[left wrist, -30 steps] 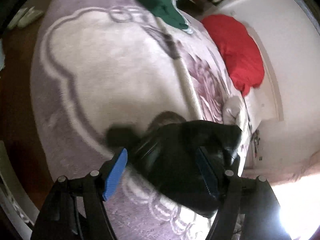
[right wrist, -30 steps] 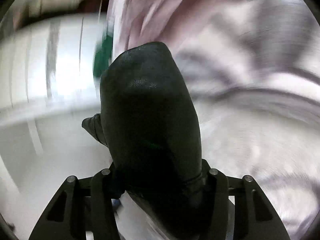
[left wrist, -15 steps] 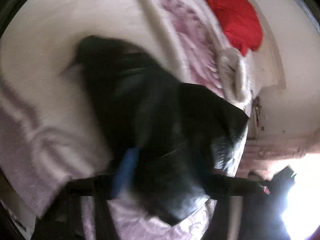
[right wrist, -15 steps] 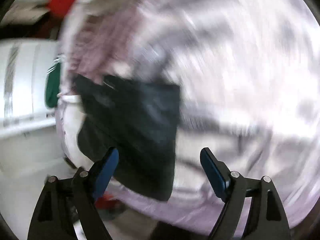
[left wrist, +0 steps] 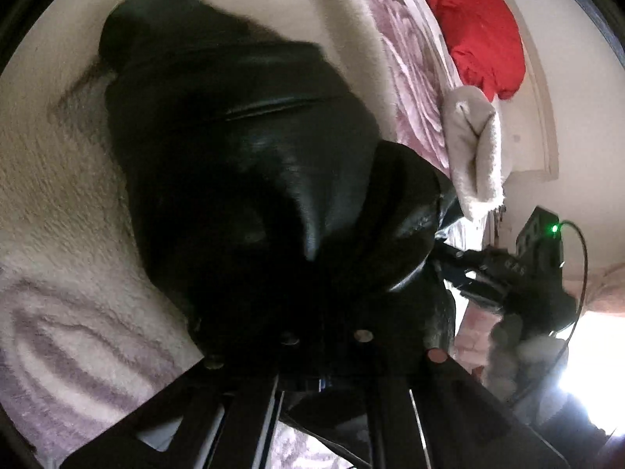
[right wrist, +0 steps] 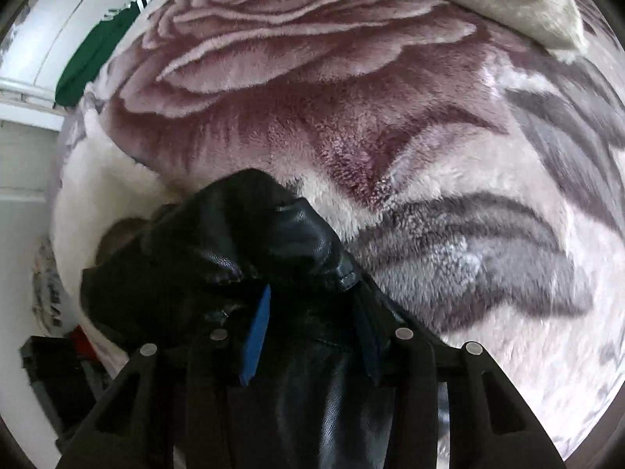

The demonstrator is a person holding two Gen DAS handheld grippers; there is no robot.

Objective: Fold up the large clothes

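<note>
A black leather jacket (left wrist: 242, 164) lies bunched on a plush rose-patterned blanket (left wrist: 58, 203) that covers the bed. In the left wrist view the jacket fills the middle and hides my left gripper's (left wrist: 324, 348) fingers, which sit close together under its lower edge. In the right wrist view my right gripper (right wrist: 312, 336) has its blue pads (right wrist: 256, 340) closed in on a fold of the jacket (right wrist: 250, 242) near a stitched edge. The right gripper also shows in the left wrist view (left wrist: 508, 273), at the jacket's right side.
A red garment (left wrist: 480, 27) lies at the far end of the bed. A folded cream towel (left wrist: 476, 148) sits beside the jacket. A green garment (right wrist: 93, 54) hangs at the bed's far left edge. White walls surround the bed.
Both grippers have come down onto the jacket. The right gripper, open half a second ago, has closed on a fold. The left gripper has closed too and the jacket now covers its fingers.
</note>
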